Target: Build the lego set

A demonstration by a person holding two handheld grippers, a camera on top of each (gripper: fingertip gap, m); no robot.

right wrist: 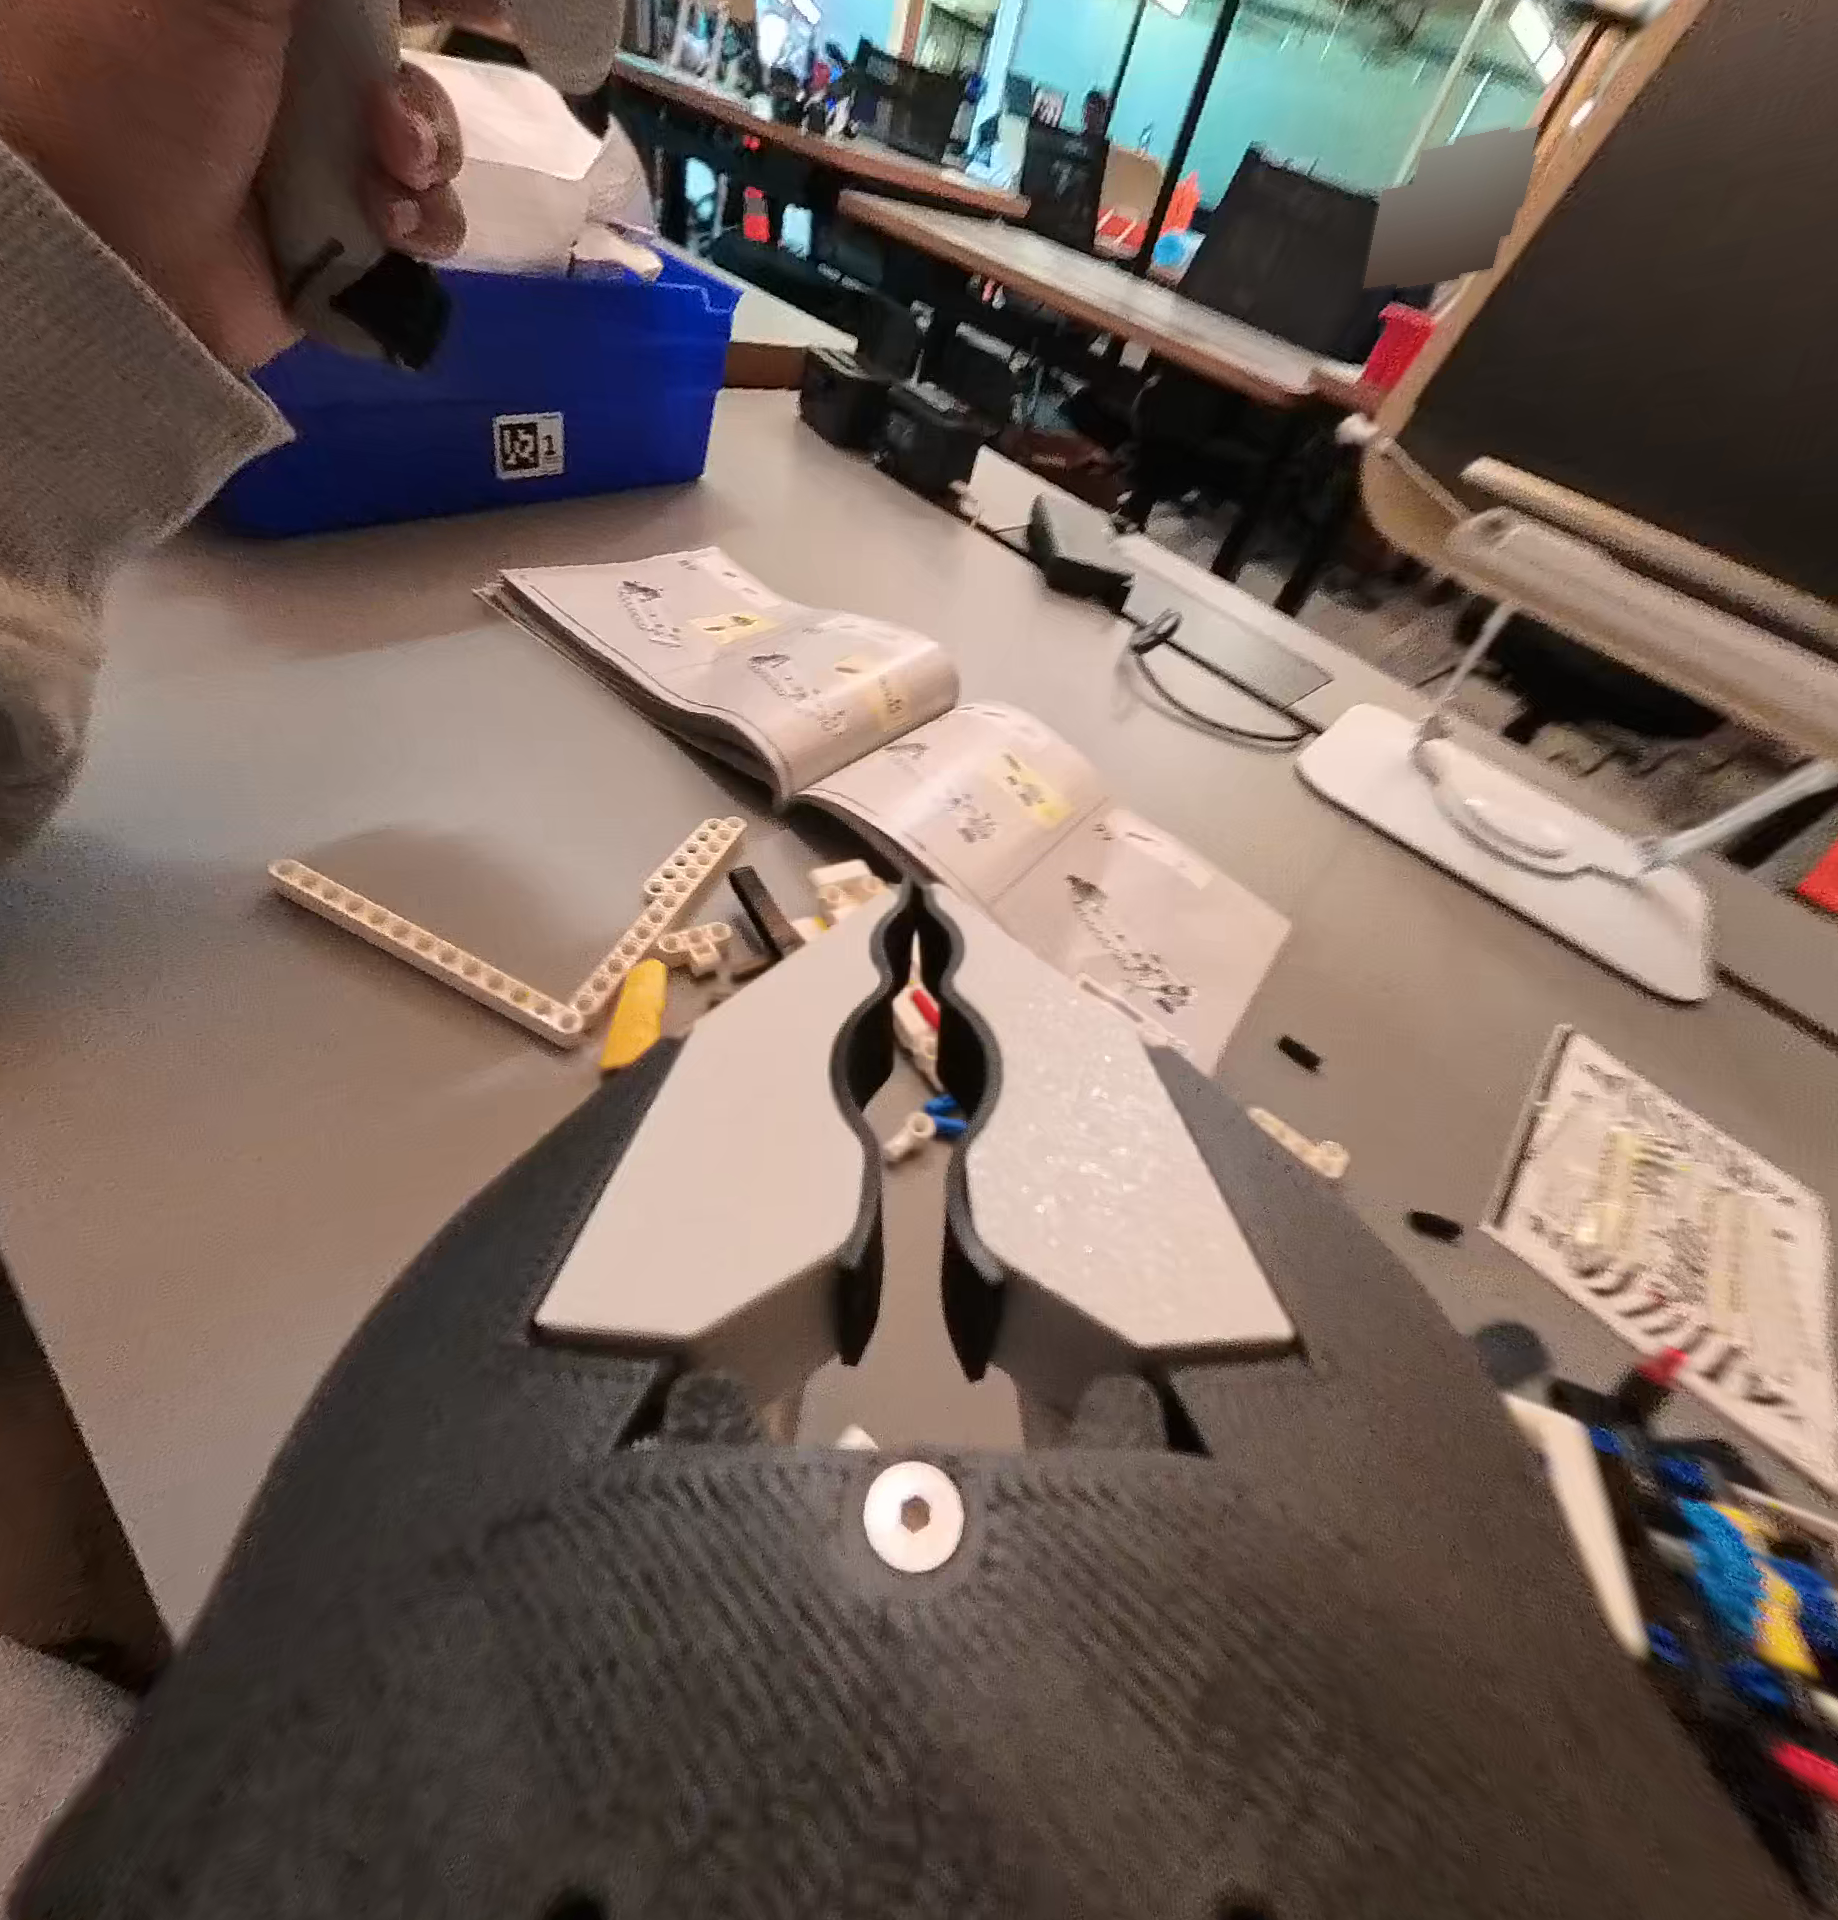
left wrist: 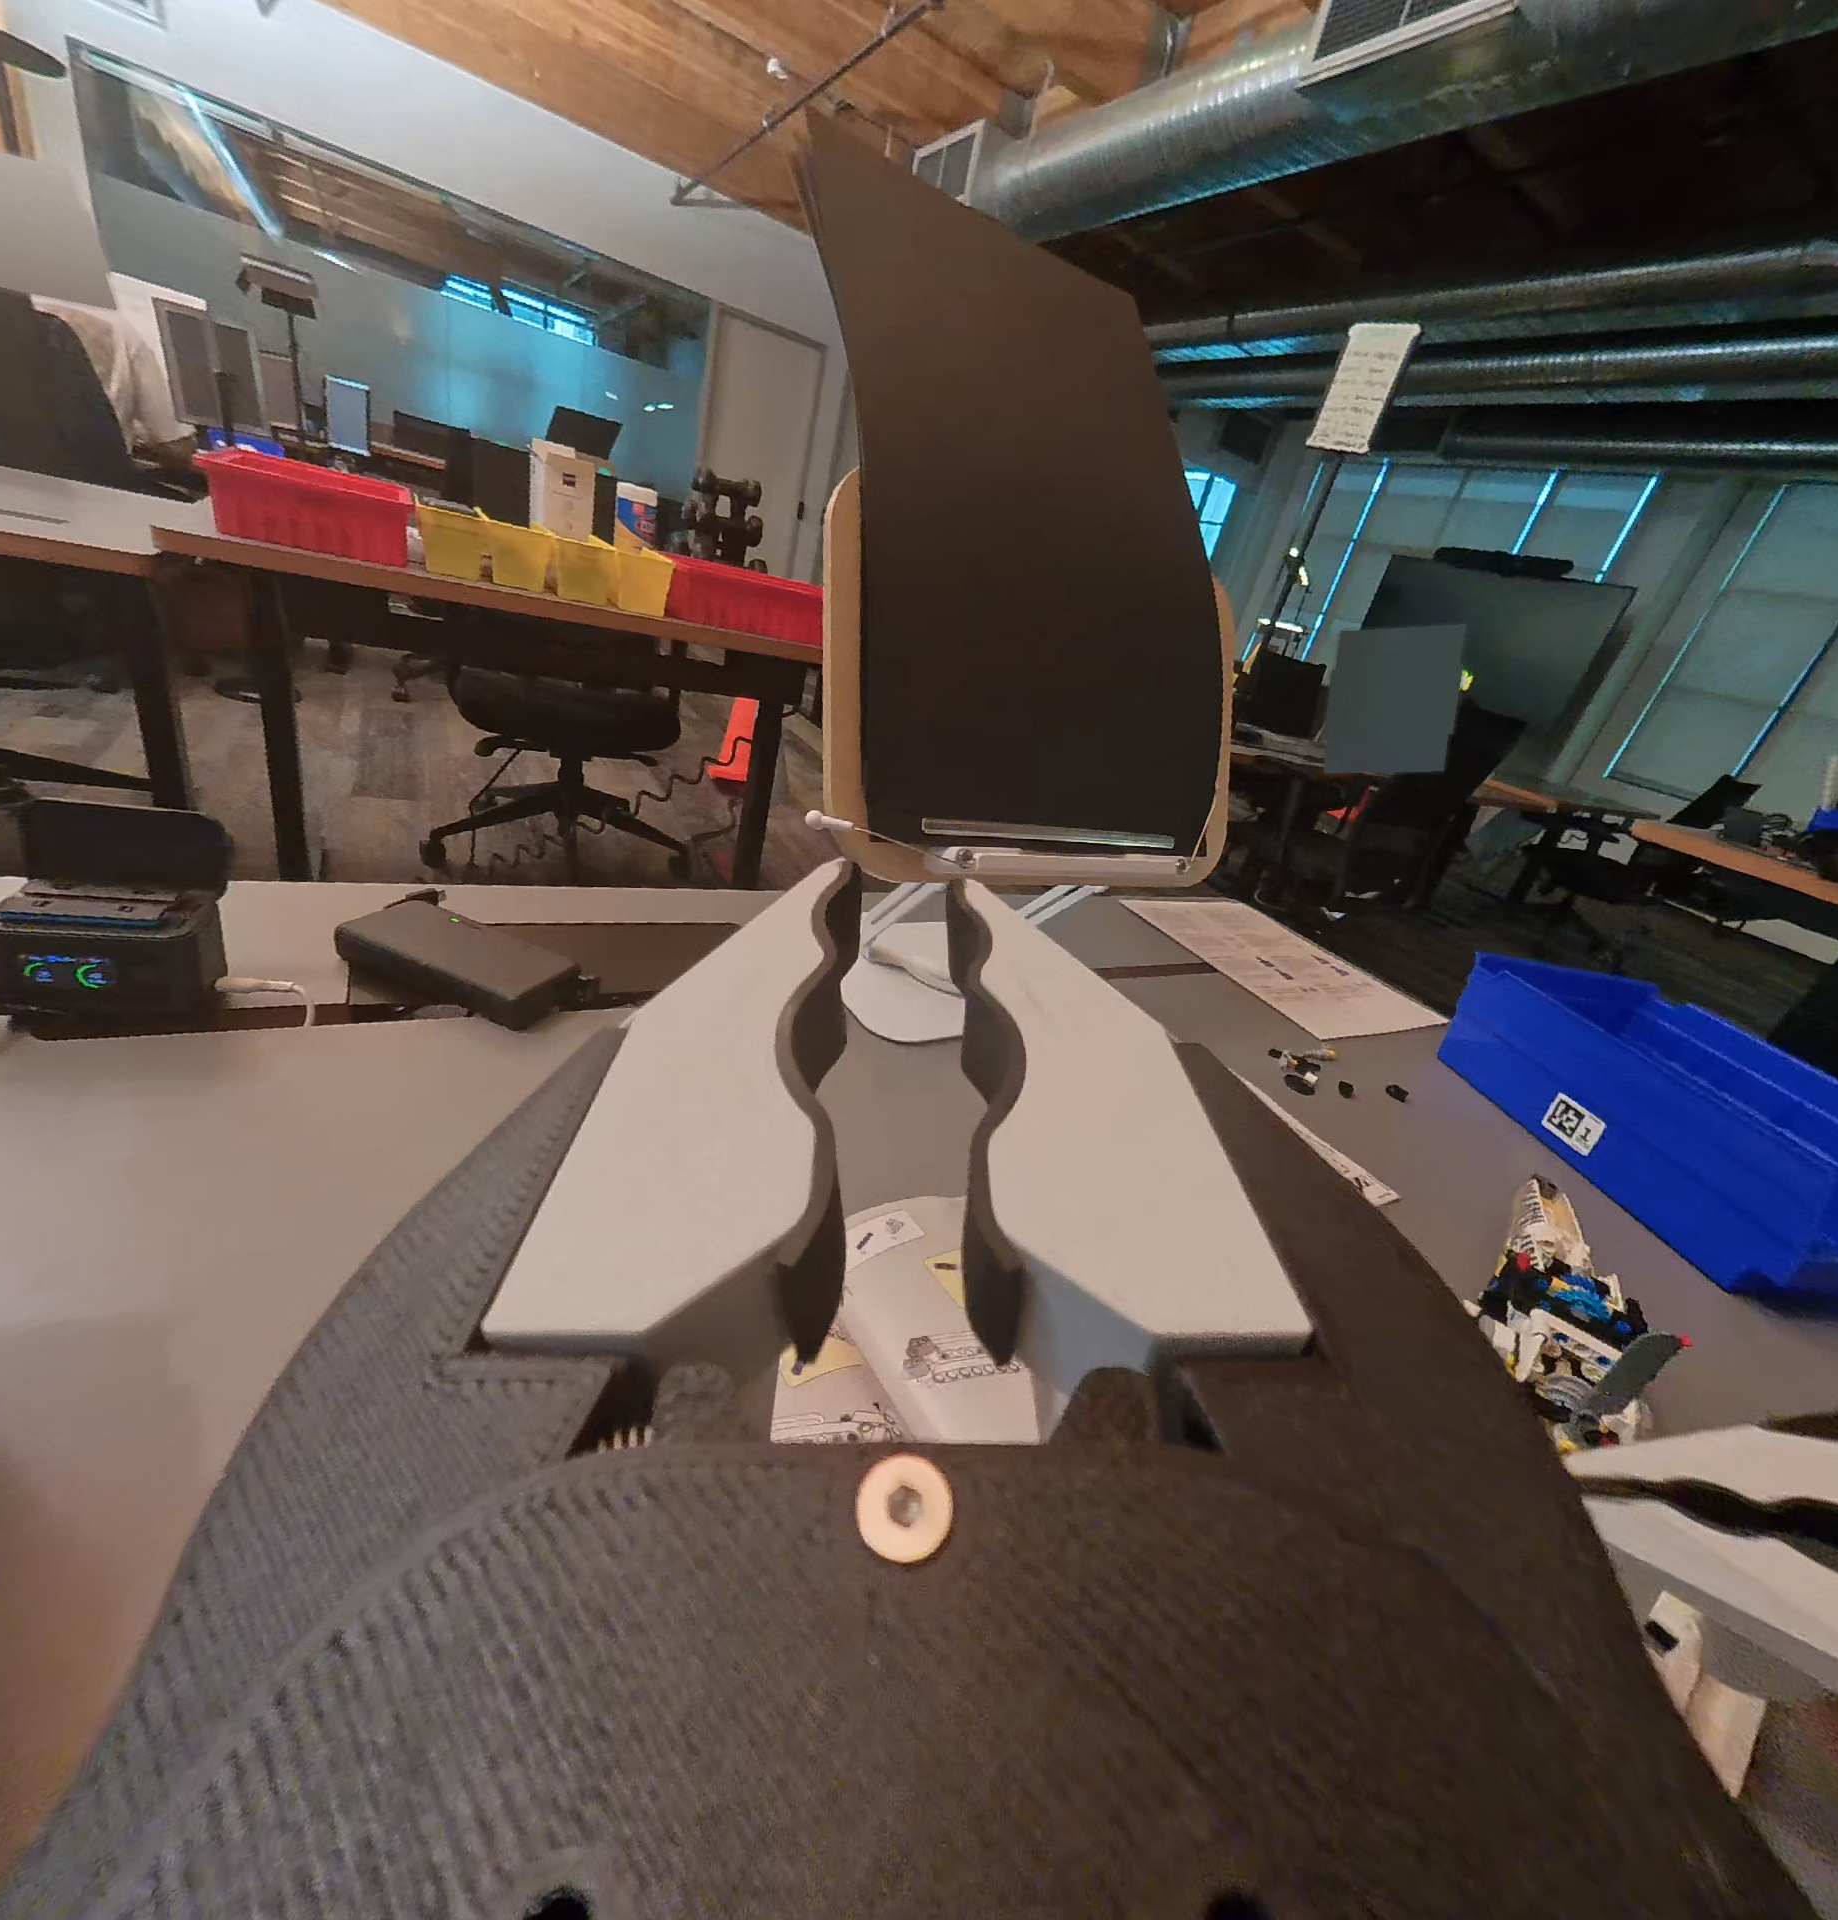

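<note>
My left gripper (left wrist: 902,891) is open and empty, held above the open instruction booklet (left wrist: 925,1340), which shows through the gap between its fingers. My right gripper (right wrist: 913,906) is shut at the tips with nothing visible between them. It hovers over loose pieces on the grey table: two long white beams (right wrist: 458,956) laid in an L, a yellow piece (right wrist: 634,1013) and small blue pins (right wrist: 941,1112). The booklet (right wrist: 790,696) lies just beyond. The partly built white, blue and black model (left wrist: 1559,1320) stands to the right and shows in the right wrist view (right wrist: 1746,1579) at the lower right.
A blue bin (left wrist: 1673,1122) sits at the right of the table and also shows in the right wrist view (right wrist: 499,405). A dark screen on a white stand (left wrist: 1029,571) rises at the back. A sticker sheet (right wrist: 1673,1247) and small black parts (left wrist: 1310,1070) lie nearby. A hand (right wrist: 302,156) is at upper left. The tips of one gripper are about 25 centimetres away from the tips of the other. The yellow piece (right wrist: 634,1013) is closer to my right gripper, around 11 centimetres from its tips; the left tips are 30 centimetres off.
</note>
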